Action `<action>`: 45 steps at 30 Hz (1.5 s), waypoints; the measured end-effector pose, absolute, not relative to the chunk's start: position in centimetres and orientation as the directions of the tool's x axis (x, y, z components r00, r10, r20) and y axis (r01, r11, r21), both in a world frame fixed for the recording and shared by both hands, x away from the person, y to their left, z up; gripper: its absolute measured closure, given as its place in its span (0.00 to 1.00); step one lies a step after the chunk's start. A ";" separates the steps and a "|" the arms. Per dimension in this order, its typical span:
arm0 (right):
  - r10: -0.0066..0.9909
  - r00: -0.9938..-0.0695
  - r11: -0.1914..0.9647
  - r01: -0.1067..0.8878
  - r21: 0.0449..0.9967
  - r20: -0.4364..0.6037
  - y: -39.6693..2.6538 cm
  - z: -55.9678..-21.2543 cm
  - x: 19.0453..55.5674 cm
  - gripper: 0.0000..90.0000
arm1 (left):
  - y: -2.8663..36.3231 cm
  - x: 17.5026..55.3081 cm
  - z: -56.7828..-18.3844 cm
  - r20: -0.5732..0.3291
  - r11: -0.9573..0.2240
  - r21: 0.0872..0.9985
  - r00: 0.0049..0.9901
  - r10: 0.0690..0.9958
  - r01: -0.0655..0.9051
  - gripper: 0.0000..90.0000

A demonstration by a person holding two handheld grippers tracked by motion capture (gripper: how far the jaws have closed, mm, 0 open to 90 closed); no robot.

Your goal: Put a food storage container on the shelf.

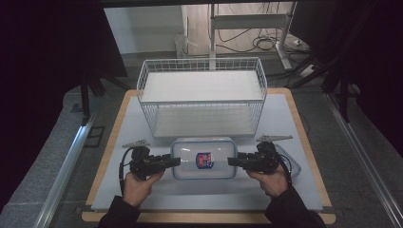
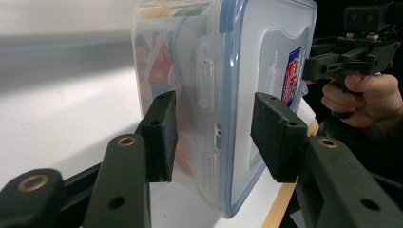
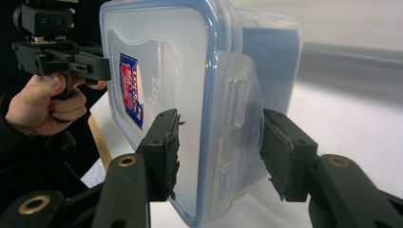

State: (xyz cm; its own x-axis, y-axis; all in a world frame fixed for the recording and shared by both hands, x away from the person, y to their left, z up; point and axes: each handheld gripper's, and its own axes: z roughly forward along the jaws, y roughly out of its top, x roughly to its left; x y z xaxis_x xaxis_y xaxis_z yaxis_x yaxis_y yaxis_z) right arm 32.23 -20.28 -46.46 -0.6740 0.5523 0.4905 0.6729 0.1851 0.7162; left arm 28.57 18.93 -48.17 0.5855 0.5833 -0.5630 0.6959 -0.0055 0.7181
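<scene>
high view: a clear box [image 1: 203, 158] with a blue-rimmed lid lies on the white surface [image 1: 142, 190], at 6 o'clock from a white wire basket [image 1: 202, 95] that holds two white shelves and nothing else. the lid carries a red-and-blue label [image 1: 205, 160]; its writing is too small to read. in the right gripper view embossed letters beside the label read roughly "lo", the rest cut off by the jaw.

the left gripper [image 1: 174, 161] grasps the box's 9 o'clock end, the right gripper [image 1: 234, 161] its 3 o'clock end, each clamped over a side latch. in the left gripper view the pads sit one on the lid and one under the base; orange and red contents [image 2: 154, 57] show through the wall, too blurred to name.

a second blue-edged lid [image 1: 291, 164] lies at 3 o'clock of the box, mostly hidden behind the right hand [image 1: 274, 181].
</scene>
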 end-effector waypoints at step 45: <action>0.517 -0.730 0.127 0.582 0.803 0.447 -19.0 -34.4 38.4 0.56 | 20.5 34.4 -35.2 -0.472 -0.003 0.808 0.650 0.596 0.589 0.59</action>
